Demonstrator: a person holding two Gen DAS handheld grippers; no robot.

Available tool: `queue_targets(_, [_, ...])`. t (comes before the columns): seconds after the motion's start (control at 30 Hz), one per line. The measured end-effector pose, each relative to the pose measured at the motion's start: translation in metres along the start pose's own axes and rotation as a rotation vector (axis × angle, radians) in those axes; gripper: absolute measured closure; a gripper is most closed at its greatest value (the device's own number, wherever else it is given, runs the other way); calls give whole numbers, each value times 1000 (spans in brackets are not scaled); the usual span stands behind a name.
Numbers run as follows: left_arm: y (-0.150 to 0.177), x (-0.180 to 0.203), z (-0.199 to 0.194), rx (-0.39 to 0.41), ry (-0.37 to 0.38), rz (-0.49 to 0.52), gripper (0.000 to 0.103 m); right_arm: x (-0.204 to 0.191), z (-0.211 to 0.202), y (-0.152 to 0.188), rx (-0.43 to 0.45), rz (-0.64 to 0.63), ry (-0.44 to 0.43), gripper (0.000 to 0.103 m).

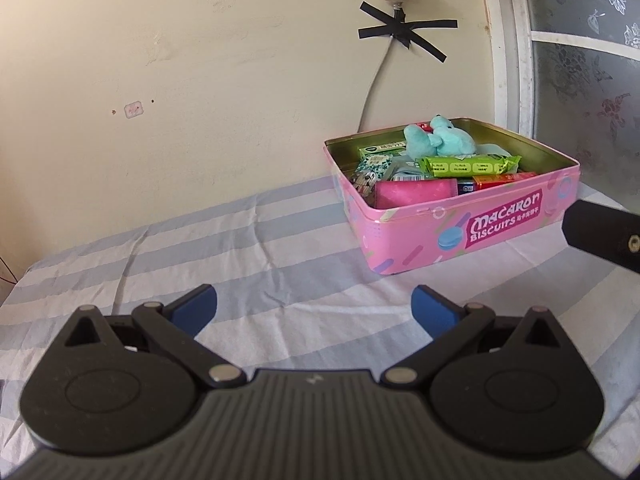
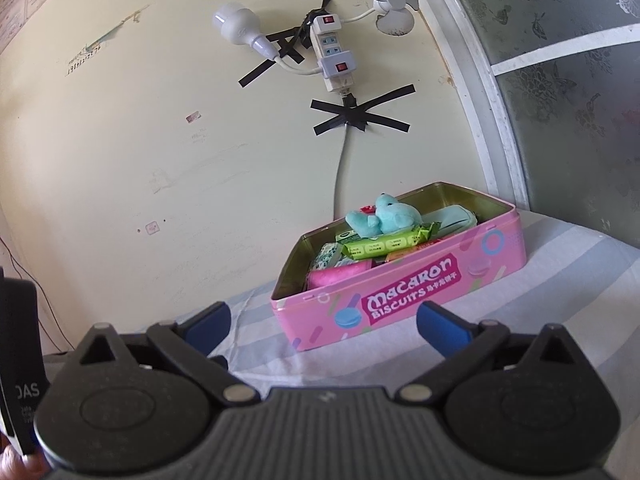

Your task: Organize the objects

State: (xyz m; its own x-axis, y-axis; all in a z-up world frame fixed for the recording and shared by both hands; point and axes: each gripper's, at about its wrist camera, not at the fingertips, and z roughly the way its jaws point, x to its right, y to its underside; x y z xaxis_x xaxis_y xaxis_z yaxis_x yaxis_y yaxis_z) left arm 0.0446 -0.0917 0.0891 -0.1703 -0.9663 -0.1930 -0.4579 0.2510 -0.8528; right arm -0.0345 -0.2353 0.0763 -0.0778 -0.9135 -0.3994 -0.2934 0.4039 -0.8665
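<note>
Both of my claws stand wide apart and carry nothing: the left claw hangs over bare striped sheet, the right claw sits just short of the pink biscuit tin, whose front wall shows between its blue pads.

The tin rests on the striped sheet, close to the wall and the window frame, lid off and already packed: a teal plush toy on top, a green snack packet beneath it, a pink pouch along the near wall, other small packs around them. I see nothing loose left on the sheet, so I judge the sorting nearly done.

My worry is the heap. The plush rides above the rim, and a careless nudge from a claw could tip it out, or stop a lid from seating. The cloth is soft and creased, so a push on the tin may drag the sheet rather than slide cleanly.

A white cable drops behind the tin from a taped power strip; snagging it is another hazard. The wall is scuffed cream, the window frosted with flowers.
</note>
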Motion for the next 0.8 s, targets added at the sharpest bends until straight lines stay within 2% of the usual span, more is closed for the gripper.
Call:
queue_targets(0.43, [0,11,-5,31,-44,55,0,15,2,1,-3,58,18,0])
queue_targets(0.8, [2,18,1,-1,-73,83,0,21,7,3,-19,82,27,0])
